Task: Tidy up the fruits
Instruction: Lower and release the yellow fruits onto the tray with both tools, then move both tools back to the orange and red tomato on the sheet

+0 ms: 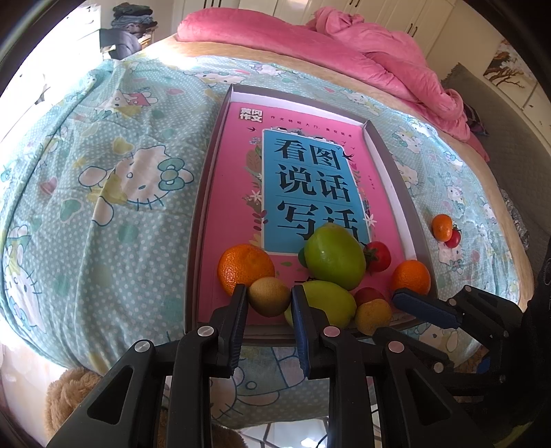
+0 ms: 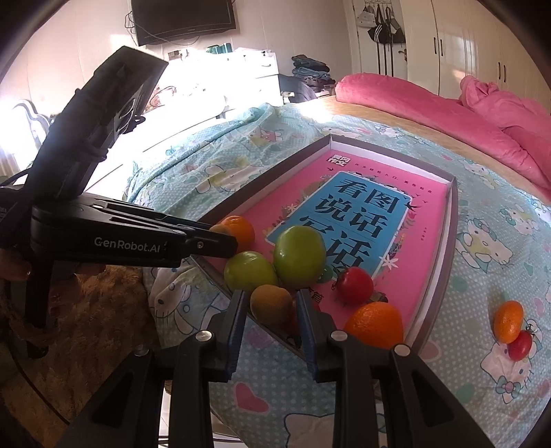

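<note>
A grey box [image 1: 206, 193] holding a pink book lies on the bed, with fruit piled at its near end: two green fruits [image 1: 334, 255], oranges [image 1: 243, 268], red tomatoes [image 1: 378, 256] and brownish-yellow fruits. My left gripper [image 1: 269, 299] is shut on a brownish-yellow fruit [image 1: 269, 297]. My right gripper [image 2: 272, 305] is shut on another brownish-yellow fruit [image 2: 271, 304] at the box's near edge. The left gripper also shows in the right wrist view [image 2: 220, 241]. A small orange [image 2: 508, 321] and a small tomato [image 2: 520, 345] lie on the sheet outside the box.
The bed has a light blue cartoon sheet [image 1: 103, 193] and a pink quilt [image 1: 344, 51] at the far end. White wardrobes [image 2: 465, 41] and a wall TV [image 2: 182, 19] stand behind. A tan plush rug [image 2: 103, 310] lies below the bed edge.
</note>
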